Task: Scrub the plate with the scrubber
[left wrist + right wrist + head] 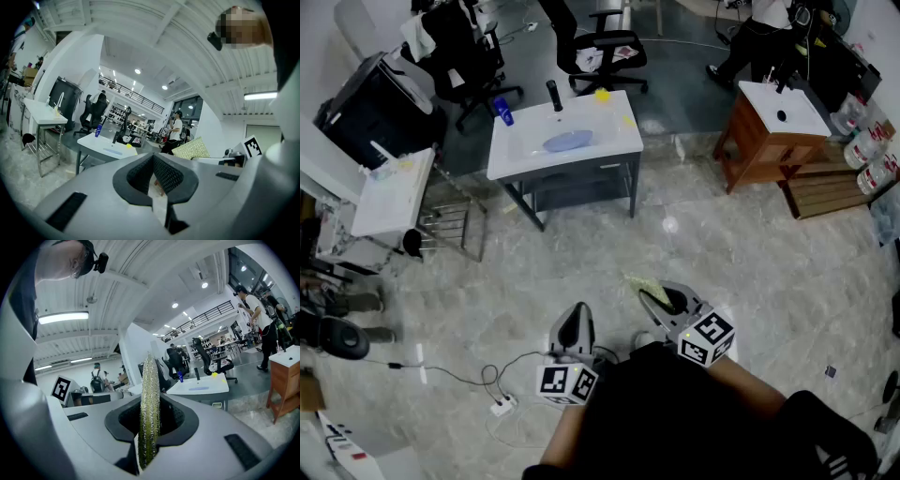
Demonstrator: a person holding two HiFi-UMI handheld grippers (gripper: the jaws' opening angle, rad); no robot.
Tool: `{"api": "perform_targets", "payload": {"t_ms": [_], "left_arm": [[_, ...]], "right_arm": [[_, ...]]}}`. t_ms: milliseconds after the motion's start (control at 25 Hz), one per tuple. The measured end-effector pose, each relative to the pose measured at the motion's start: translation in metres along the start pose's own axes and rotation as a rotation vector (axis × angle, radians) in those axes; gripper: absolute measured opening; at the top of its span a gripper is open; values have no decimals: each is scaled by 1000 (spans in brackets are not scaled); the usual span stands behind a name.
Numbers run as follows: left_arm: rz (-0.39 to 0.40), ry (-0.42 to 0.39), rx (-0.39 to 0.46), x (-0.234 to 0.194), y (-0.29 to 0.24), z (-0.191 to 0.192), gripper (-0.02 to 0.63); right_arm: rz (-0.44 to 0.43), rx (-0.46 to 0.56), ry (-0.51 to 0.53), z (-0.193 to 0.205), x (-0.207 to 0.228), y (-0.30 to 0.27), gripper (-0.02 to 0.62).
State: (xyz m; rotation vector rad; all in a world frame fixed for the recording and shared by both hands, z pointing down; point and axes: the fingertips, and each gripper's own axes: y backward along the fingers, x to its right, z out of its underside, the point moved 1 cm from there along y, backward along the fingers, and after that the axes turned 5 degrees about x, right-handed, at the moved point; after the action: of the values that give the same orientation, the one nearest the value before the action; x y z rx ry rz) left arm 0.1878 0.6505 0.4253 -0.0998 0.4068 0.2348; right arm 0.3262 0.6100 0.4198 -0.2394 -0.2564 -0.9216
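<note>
Now: you stand well back from the work, with open floor [722,262] between you and the sink table [623,141]; judging by that gap, scrubbing has not begun.
Right claw [659,300]: closed on the scrubber [150,399], which sits edge-on between the pads and sticks out past the tips. That leaves a working face free to press on the dish while your pads stay off it.
Left claw [153,176]: jaws together with nothing between them, carried low beside the right one. It looks spare for now, and is probably the one to steady the dish.
Plate [567,141]: the blue plate lies flat in the basin of the white table, just in front of the black faucet [553,94], so rinse water would stay in the basin.
Blue bottle [504,113]: lying at the table's far left corner, apart from the plate.
Next: walk in and bring the scrubber's broad side down flat on the plate. Mind that the thin pad may fold if you lead with its edge.
</note>
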Motion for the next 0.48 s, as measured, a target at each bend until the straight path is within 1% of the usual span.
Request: {"api": "perform_targets", "payload": {"t_ms": [160, 480], "left_arm": [[20, -30, 12, 1, -1, -7, 0], [19, -26, 30, -3, -12, -4, 0]], "right_arm": [[8, 10, 5, -3, -4, -2, 51], [38, 80, -13, -13, 10, 3, 54]]}}
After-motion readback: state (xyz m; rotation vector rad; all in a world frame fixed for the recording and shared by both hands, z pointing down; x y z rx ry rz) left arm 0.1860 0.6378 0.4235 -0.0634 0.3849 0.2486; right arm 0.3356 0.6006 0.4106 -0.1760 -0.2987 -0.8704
